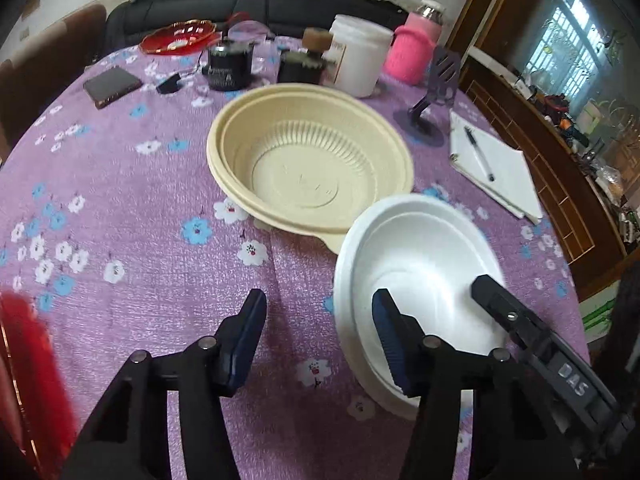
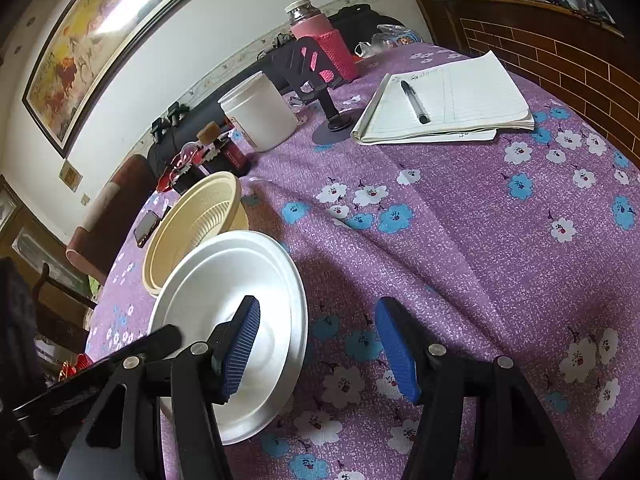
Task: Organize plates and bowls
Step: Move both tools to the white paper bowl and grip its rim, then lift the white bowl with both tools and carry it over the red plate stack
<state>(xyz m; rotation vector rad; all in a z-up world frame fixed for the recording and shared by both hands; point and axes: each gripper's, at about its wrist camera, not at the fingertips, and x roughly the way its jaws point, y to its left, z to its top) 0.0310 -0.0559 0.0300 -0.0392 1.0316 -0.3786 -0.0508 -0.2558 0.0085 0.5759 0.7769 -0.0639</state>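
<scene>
Both the left tool (image 1: 320,330) and the right tool (image 2: 318,346) hang released over the tabletop (image 2: 460,240), flanking the white bowl (image 1: 416,256) beside the beige bowl (image 1: 310,156).

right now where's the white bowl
The white bowl sits on the purple tablecloth, overlapping the beige bowl on its near side, between both open grippers.

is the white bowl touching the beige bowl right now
Cannot tell. In both wrist views the white bowl overlaps the beige bowl at its near edge, hiding any contact or gap.
</scene>
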